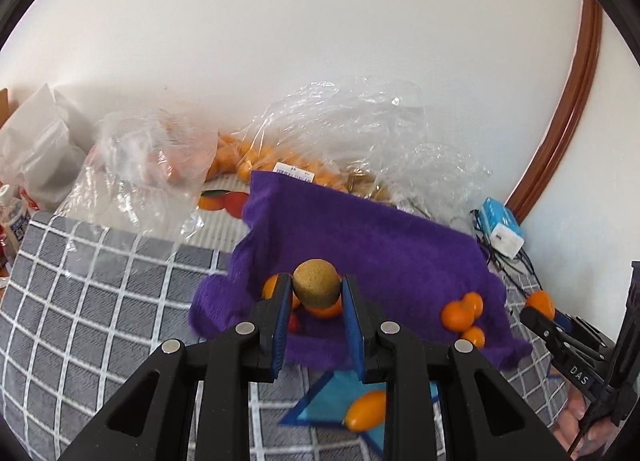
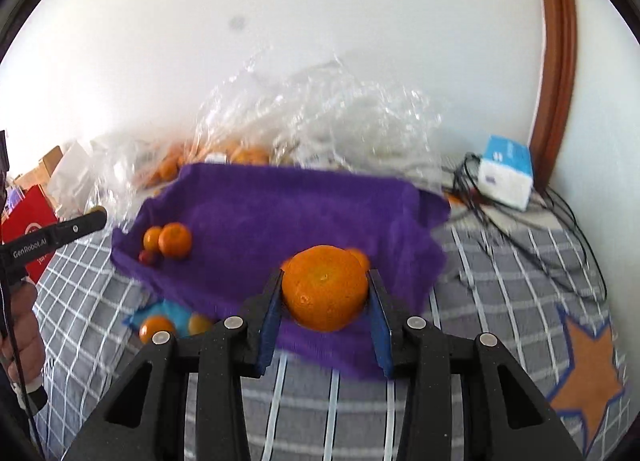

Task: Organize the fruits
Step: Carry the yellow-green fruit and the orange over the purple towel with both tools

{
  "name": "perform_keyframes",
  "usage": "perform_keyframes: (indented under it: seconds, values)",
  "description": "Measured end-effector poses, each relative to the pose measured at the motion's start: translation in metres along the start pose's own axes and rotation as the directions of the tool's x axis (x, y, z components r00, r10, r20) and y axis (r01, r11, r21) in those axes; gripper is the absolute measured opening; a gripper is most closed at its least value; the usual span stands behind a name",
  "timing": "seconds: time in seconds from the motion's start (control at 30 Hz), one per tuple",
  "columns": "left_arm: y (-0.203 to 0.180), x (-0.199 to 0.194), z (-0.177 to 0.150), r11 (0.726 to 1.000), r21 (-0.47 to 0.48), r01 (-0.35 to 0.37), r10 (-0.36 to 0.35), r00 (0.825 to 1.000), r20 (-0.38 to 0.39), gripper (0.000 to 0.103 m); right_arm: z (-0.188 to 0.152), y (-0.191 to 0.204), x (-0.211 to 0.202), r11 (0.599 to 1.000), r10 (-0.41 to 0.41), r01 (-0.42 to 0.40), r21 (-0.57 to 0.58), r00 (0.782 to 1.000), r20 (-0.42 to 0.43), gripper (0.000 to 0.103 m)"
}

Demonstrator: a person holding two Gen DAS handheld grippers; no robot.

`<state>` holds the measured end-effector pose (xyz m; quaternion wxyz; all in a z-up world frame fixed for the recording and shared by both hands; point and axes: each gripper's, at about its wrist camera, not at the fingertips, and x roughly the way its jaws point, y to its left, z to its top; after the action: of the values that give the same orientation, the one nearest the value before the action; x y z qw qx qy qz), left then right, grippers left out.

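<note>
In the left wrist view, the left tongs (image 1: 317,293) are clamped on a brown kiwi (image 1: 316,283), its rough speckled skin pressed between the two blue pads and held above the purple towel (image 1: 360,233). Under it, two oranges peek out at either side of the kiwi (one is mostly hidden by the left finger). A cluster of small mandarins (image 1: 464,315) lies on the towel near its right edge, and an oval kumquat (image 1: 366,409) rests on a blue patch of the checked grey cloth (image 1: 100,285) below the tongs. Behind the towel, crumpled clear plastic bags (image 1: 340,133) with more oranges crowd the wall; the towel's middle is bare. The right tongs (image 1: 550,317) show at the far right, gripping an orange. In the right wrist view, the right tongs (image 2: 325,295) are closed on a large mandarin (image 2: 325,287), bright and dimpled, stem scar facing the camera, held over the near edge of the towel (image 2: 280,213). Two small oranges (image 2: 168,239) sit at the towel's left corner, well apart from it. A white and blue box (image 2: 506,171) with black cables stands near the wall at right.
</note>
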<state>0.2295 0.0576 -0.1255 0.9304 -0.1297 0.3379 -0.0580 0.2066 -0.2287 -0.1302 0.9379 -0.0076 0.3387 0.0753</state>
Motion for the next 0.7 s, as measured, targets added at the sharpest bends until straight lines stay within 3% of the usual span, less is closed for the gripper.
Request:
perform_keyframes:
  seconds: [0.27, 0.7]
  values:
    - [-0.007, 0.051, 0.030, 0.999, 0.019, -0.028, 0.030, 0.998, -0.063, 0.024, 0.039, -0.020, 0.051, 1.000, -0.013, 0.013, 0.013, 1.000, -0.017, 0.040]
    - [-0.004, 0.117, 0.022, 0.989, 0.043, -0.138, 0.144, 0.967, -0.212, 0.024, 0.034, -0.027, 0.126, 0.997, -0.076, 0.077, -0.003, 0.975, -0.210, 0.039]
